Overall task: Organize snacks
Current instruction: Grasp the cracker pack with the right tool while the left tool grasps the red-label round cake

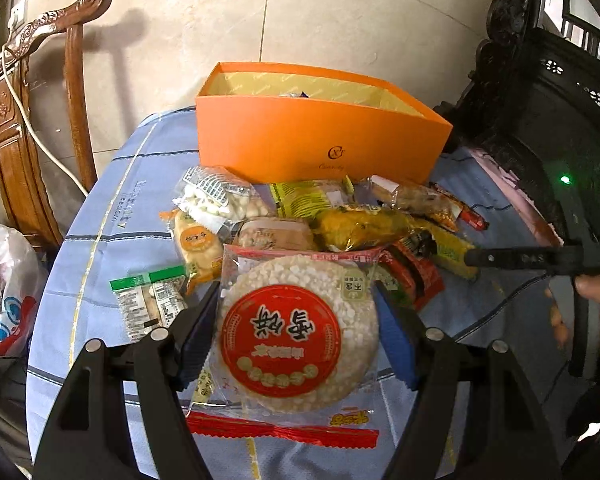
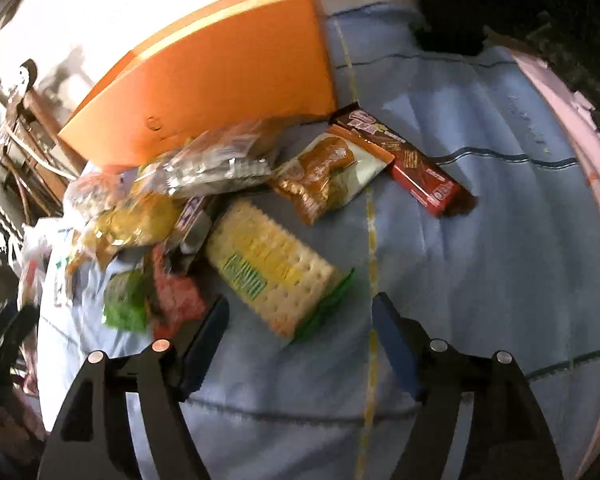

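Setting: round table under a blue checked tablecloth [image 1: 112,216], carved wooden chair [image 1: 32,128] to the left, dark carved furniture [image 1: 540,92] to the right.
Container: orange box [image 1: 320,136], open-topped, standing at the far side of the cloth; only a sliver of its contents shows over the rim.
Snack pile: loose packets heaped just in front of the box, several overlapping.
Rice cake: round puffed rice cake packet [image 1: 296,332] with a red circular label, lying nearest the left camera at the front of the pile.
Left gripper [image 1: 296,332]: jaws spread wide, one finger on each side of the rice cake packet; firm contact cannot be told.
Right gripper [image 2: 300,340]: jaws spread wide, holding nothing, over bare cloth just short of the cracker pack.
Cracker pack: yellow-and-green cracker pack [image 2: 272,268], lying flat in front of the right gripper.
Other items: red chocolate bar [image 2: 416,164] beside a brown pastry packet [image 2: 328,168]; green-topped packet [image 1: 148,300] left of the rice cake.
Off-table: white plastic bag [image 1: 4,288] at lower left.
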The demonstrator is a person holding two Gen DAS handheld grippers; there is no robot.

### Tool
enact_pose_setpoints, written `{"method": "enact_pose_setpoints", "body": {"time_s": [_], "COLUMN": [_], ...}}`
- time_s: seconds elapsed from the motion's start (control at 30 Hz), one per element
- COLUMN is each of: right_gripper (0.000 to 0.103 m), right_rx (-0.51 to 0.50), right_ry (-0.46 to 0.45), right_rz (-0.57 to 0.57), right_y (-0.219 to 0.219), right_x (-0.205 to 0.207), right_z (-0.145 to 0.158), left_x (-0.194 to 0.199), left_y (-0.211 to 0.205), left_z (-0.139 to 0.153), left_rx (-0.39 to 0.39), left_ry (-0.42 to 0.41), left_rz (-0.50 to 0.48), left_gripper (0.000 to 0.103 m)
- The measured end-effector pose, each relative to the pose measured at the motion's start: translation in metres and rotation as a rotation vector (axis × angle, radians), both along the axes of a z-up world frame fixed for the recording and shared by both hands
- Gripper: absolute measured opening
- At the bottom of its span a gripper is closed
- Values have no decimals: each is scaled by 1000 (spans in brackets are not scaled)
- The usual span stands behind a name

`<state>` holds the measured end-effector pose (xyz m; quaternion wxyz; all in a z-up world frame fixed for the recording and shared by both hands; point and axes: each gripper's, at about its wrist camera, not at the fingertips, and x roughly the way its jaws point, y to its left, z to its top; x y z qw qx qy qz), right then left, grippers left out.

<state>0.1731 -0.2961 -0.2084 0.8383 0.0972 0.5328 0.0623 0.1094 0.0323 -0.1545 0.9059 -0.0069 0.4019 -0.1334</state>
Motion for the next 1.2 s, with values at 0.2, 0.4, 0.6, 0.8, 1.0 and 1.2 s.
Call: {"method": "enact_pose_setpoints", "body": {"time_s": [0.2, 0.4, 0.6, 0.8, 1.0, 1.2], "right_gripper": [62, 16, 8, 18, 69, 84], "right_rx": [-131, -104, -100, -76, -85, -367], "right_ry": [-17, -72, -79, -17, -61, -109], "right_rz": [77, 152, 239, 233, 94, 310], "right_y": [38, 46, 51, 50, 26, 83], "right_x": [20, 13, -9, -11, 11, 16], "right_z": [-5, 29, 50, 28, 18, 5], "left_x": [4, 7, 13, 13, 4, 3], "left_y": [-1, -5, -11, -16, -13, -3], "left_z": [-2, 12, 30, 29, 18, 10], "left_rx": [17, 0, -14, -16, 9, 22], "left_ry": [-4, -39, -70, -63, -40, -18], "left_rz": [5, -3, -6, -10, -10, 23], "left_gripper": [70, 70, 71, 71, 71, 71]}}
